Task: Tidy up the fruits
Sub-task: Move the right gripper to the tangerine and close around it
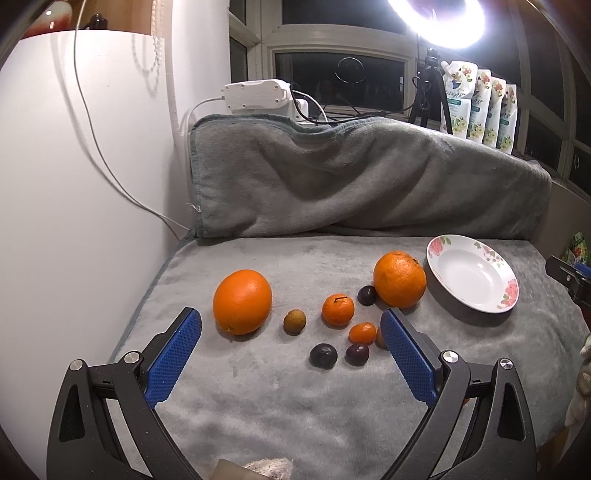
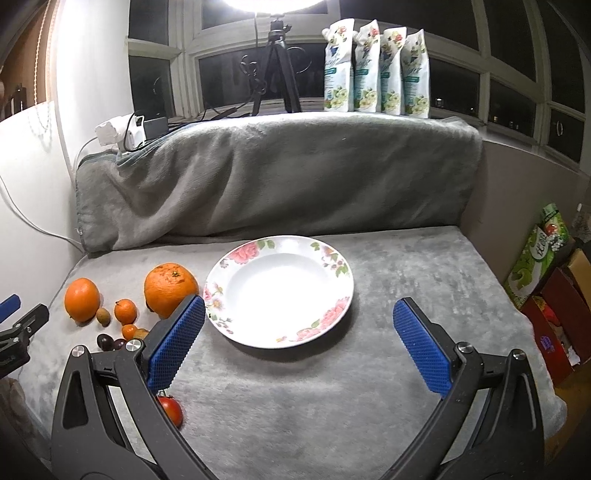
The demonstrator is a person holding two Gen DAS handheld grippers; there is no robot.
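The fruits lay loose on the grey blanket (image 1: 258, 398), left of the floral plate (image 2: 332, 258), none of them on it. A smooth large orange (image 1: 242, 301) sat farthest left, with a small brownish fruit (image 1: 294, 321) just beside it. A mandarin (image 1: 337, 309) came next, then a dark plum (image 1: 366, 295) touching or nearly touching the bumpy large orange (image 1: 399, 279), which sat just beside the plate's rim. Nearer the camera lay a small kumquat-like fruit (image 1: 362, 331) and two more dark fruits (image 1: 323, 355) and (image 1: 357, 354). A red tomato (image 2: 170, 409) rested apart, close under the right tool's left finger.

The left gripper (image 1: 291, 325) hung above the blanket with its blue pads wide apart and nothing between them, the smaller fruits lying beyond the gap. The right gripper (image 2: 299, 314) was likewise spread wide and held nothing, the plate in front of its fingers.

Behind stood a blanket-draped ledge, four floral pouches (image 2: 376, 70), a tripod (image 2: 279, 62) and a ring light (image 1: 436, 22)
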